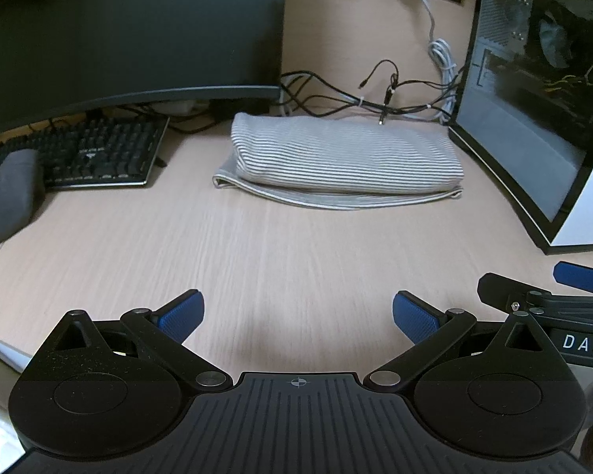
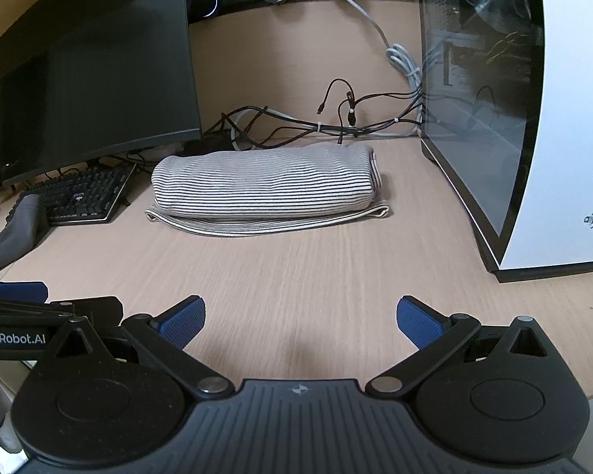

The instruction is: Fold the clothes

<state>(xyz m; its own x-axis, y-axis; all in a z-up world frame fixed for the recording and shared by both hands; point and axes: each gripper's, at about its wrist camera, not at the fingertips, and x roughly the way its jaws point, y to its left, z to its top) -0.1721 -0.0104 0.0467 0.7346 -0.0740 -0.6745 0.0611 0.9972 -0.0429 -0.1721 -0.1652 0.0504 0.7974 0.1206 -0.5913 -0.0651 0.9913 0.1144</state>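
A grey-and-white striped garment (image 1: 344,160) lies folded into a thick rectangle on the wooden desk (image 1: 280,252), toward the back; the right wrist view shows the same folded garment (image 2: 265,189). My left gripper (image 1: 294,318) hovers over the near part of the desk, open and empty, well short of the garment. My right gripper (image 2: 300,324) is beside it, also open with nothing between its blue pads. Each gripper shows at the edge of the other's view: the right gripper's fingers (image 1: 581,276) at the right, the left gripper's fingers (image 2: 19,292) at the left.
A dark monitor (image 1: 130,27) and a black keyboard (image 1: 99,152) stand at the back left, with a grey cloth (image 1: 8,197) on the keyboard's left end. A white computer case (image 2: 533,118) with a glass side stands at the right. Tangled cables (image 1: 379,94) lie behind the garment.
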